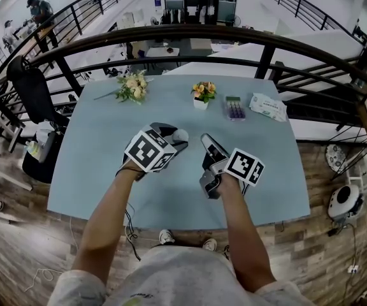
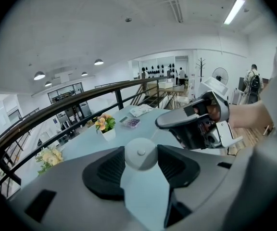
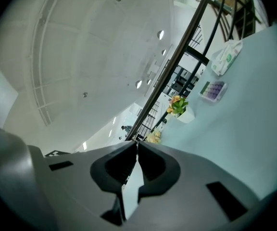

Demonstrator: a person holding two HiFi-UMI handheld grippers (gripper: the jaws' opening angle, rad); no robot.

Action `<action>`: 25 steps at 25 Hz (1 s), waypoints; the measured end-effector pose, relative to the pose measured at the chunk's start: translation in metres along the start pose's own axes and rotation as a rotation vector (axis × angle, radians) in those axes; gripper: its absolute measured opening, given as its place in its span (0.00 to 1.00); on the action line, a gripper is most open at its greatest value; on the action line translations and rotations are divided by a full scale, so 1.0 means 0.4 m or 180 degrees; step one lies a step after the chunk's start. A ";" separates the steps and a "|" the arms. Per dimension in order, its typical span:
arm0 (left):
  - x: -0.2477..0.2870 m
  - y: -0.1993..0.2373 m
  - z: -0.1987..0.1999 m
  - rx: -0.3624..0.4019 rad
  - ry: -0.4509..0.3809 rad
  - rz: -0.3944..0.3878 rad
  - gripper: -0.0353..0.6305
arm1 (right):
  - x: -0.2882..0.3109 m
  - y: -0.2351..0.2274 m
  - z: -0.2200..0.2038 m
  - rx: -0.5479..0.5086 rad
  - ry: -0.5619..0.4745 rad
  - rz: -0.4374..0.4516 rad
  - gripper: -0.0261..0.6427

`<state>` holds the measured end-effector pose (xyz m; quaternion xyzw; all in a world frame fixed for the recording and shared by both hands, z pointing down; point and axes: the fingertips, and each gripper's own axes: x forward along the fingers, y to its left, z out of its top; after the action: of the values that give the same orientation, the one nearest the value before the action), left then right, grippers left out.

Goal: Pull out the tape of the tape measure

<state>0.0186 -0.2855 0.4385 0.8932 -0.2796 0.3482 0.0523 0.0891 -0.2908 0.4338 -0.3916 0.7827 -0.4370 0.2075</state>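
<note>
Tape measure [image 2: 141, 154], a round pale case, sat gripped between the left gripper's [image 1: 174, 137] fingers over the bench's [image 1: 107, 177] middle. Right gripper [image 3: 136, 144], fingers closed on nothing, hung just beside it toward the right edge. Flower pot [image 1: 202, 94] and tissue pack [image 1: 267, 105] stood clear along the far edge.

The blue table [image 1: 107, 171] bears a bouquet [image 1: 132, 86], potted flowers [image 1: 202, 94], a purple box [image 1: 234, 109] and a wipes pack [image 1: 268, 106].

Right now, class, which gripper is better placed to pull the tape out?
Right, probably. The left gripper clamps the tape measure, so it is busy steadying it. The right gripper lies close beside it with jaws shut and nothing visibly held.
</note>
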 end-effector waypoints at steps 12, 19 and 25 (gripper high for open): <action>-0.018 0.039 -0.009 -0.0074 -0.0045 0.0095 0.37 | -0.020 -0.011 0.035 -0.0114 -0.0059 -0.0039 0.06; -0.020 0.039 -0.016 -0.0074 -0.0024 0.0101 0.37 | -0.018 -0.009 0.027 -0.0236 -0.0008 -0.0111 0.06; -0.020 0.040 -0.017 -0.0062 -0.0024 0.0096 0.37 | -0.018 -0.008 0.028 -0.0303 -0.0017 -0.0126 0.06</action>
<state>0.0011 -0.2932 0.4367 0.8896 -0.2966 0.3429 0.0546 0.1022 -0.2920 0.4306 -0.4175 0.7942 -0.4023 0.1820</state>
